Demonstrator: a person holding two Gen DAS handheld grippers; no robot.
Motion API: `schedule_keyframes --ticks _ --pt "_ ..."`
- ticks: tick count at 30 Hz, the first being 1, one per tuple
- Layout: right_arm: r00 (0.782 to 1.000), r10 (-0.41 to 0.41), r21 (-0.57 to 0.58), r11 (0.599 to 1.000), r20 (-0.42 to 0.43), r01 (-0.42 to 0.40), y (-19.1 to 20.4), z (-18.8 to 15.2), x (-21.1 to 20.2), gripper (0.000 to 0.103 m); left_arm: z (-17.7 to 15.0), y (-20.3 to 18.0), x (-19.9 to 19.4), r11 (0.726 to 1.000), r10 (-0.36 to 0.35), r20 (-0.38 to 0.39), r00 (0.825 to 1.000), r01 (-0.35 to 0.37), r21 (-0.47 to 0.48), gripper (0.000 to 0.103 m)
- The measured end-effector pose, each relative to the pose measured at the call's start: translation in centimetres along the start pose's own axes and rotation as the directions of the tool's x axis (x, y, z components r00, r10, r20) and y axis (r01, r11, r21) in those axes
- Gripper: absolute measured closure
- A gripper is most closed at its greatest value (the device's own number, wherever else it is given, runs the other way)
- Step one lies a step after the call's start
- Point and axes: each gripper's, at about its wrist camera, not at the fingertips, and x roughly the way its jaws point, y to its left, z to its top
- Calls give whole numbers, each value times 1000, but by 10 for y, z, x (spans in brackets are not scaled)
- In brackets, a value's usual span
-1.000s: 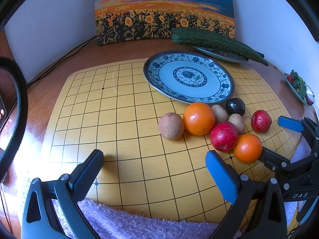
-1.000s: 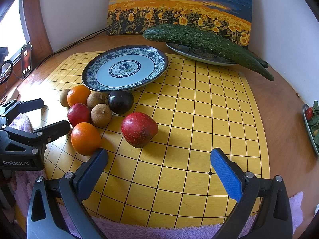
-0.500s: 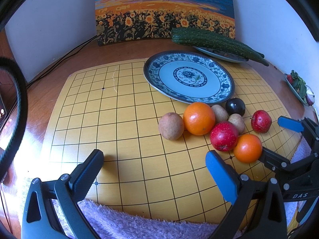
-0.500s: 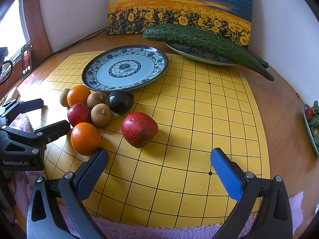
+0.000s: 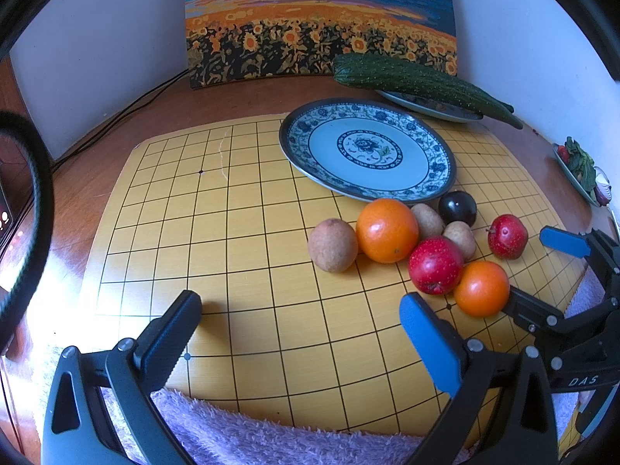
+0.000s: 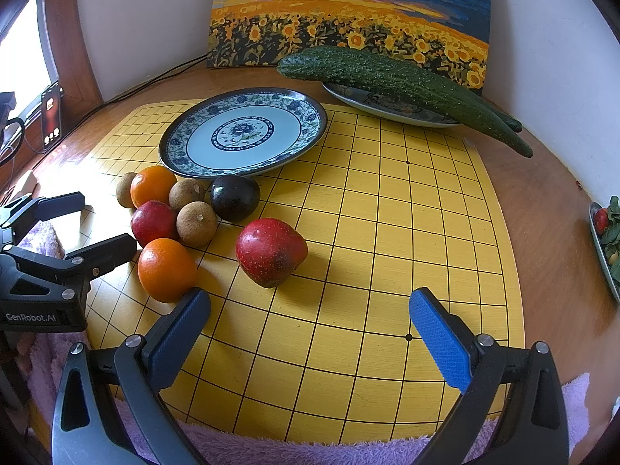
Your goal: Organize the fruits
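Note:
A cluster of fruit lies on the yellow grid board (image 5: 232,232) in front of the empty blue-patterned plate (image 5: 368,151) (image 6: 240,135): two oranges (image 5: 387,230) (image 5: 482,288), two red fruits (image 5: 436,265) (image 6: 269,252), several brown round fruits (image 5: 332,245) and a dark plum (image 6: 234,197). My left gripper (image 5: 300,329) stands open low over the board's near edge, left of the cluster. My right gripper (image 6: 310,329) is open too, just in front of the lone red fruit. Nothing is held by either.
Behind the plate a second dish (image 6: 387,108) carries long green cucumbers (image 6: 387,77), against a sunflower painting (image 6: 348,19). A dish of greens (image 6: 608,240) sits at the right table edge. Purple towels (image 6: 310,449) lie under both grippers. A phone (image 6: 50,120) leans at far left.

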Motion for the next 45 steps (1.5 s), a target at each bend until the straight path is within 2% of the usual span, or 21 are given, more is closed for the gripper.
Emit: schedule_keyframes --ticks 6,11,20,23,33,35,38,40,43,45 --pt "1000 0 0 1000 -2 0 0 -1 0 0 0 0 0 1000 0 -3 1000 0 0 0" --pt "1000 10 -11 1000 -11 -10 0 0 1 0 9 2 3 1000 -11 -36 999 11 17 1" --pt "999 33 -36 999 -37 -34 2 14 2 24 19 3 3 999 -31 -55 998 33 29 22" --pt "999 35 -39 999 -40 -36 4 16 2 28 21 6 3 999 -40 -55 998 41 21 25" --pt "999 43 -44 998 -10 -43 9 16 -1 43 26 0 4 996 -59 -50 997 62 65 48" --pt "999 48 -47 998 -6 -48 10 16 -2 49 25 0 4 996 -61 -42 997 63 69 50" --pt "998 62 -33 998 -6 -62 8 17 -2 63 25 0 4 995 -65 -29 997 67 73 57" --pt "996 86 -23 996 2 -86 5 18 -2 67 25 0 4 995 -69 -29 997 71 75 63" --pt "995 104 -16 994 11 -104 3 18 -1 67 26 -1 3 992 -94 -38 995 97 85 78" --pt "993 116 -12 993 13 -115 2 18 -1 67 26 -1 3 990 -112 -42 993 115 81 78"
